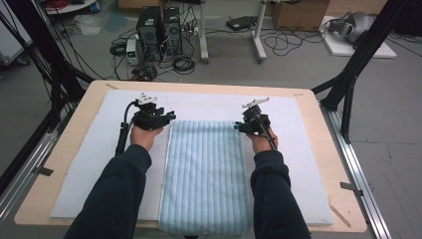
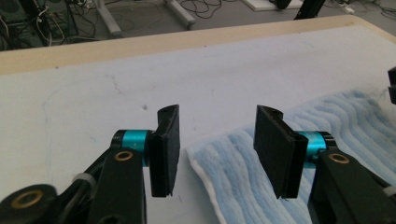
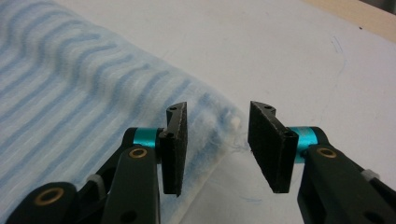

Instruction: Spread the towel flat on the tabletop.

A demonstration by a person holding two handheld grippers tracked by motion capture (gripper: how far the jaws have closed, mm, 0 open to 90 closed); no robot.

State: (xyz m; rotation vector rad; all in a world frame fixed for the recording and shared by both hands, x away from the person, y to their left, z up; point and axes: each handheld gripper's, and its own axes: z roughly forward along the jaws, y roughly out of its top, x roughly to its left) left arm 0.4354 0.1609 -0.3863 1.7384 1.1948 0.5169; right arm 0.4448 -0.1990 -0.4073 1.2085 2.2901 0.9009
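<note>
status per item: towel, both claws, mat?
towel: folded into a long strip, flat on the mat, near end hanging over the table edge.
left claw: open, nothing gripped, above the towel's far left corner.
right claw: open, nothing gripped, above the towel's far right corner.
mat: flat on the table.

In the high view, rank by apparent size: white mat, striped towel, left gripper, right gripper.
1. White mat
2. Striped towel
3. Left gripper and right gripper: both small and look much alike, so no ranking between them.
</note>
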